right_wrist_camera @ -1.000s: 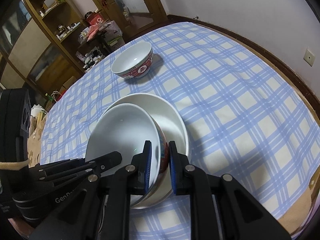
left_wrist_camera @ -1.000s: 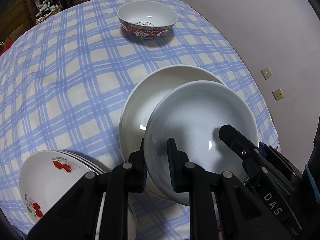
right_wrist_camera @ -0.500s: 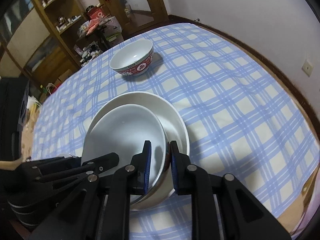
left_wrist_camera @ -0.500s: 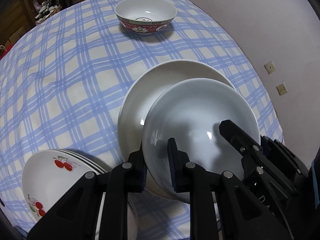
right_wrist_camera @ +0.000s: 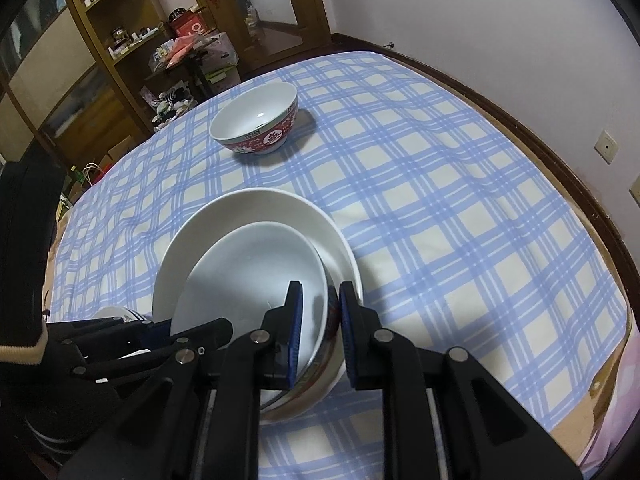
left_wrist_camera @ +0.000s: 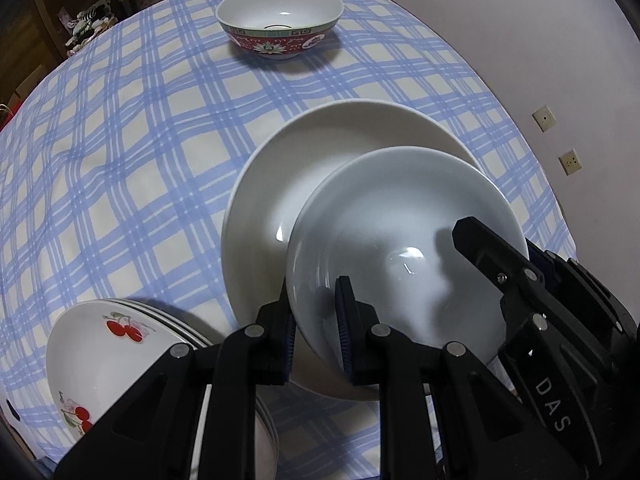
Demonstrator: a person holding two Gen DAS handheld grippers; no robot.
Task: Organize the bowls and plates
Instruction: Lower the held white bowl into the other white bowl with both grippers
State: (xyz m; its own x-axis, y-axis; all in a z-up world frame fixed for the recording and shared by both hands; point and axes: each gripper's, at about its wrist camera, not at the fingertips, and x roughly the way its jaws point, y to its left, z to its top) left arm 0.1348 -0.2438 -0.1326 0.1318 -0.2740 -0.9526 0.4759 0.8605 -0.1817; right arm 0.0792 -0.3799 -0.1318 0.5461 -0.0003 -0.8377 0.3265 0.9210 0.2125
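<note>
A bowl (left_wrist_camera: 400,216), white inside and red-patterned outside (right_wrist_camera: 248,276), hangs tilted over the near side of a large white deep plate (left_wrist_camera: 304,168) (right_wrist_camera: 248,204). My left gripper (left_wrist_camera: 316,320) is shut on the bowl's near left rim, one pad inside and one outside. On the opposite rim my right gripper (right_wrist_camera: 322,332) is shut, and it also shows at the right of the left wrist view (left_wrist_camera: 500,272). My left gripper (right_wrist_camera: 200,332) lies low left in the right wrist view. Whether the bowl touches the plate I cannot tell.
A second red-patterned bowl (left_wrist_camera: 280,28) (right_wrist_camera: 256,120) stands far back on the blue-checked tablecloth (left_wrist_camera: 120,160) (right_wrist_camera: 460,220). A stack of cherry-printed plates (left_wrist_camera: 100,360) sits near left. Beyond the table are a wooden cabinet (right_wrist_camera: 80,60) and a wall (right_wrist_camera: 480,20).
Both grippers keep their hold. In the right wrist view the bowl now lies inside the large plate's outline, where before it overhung the left edge.
</note>
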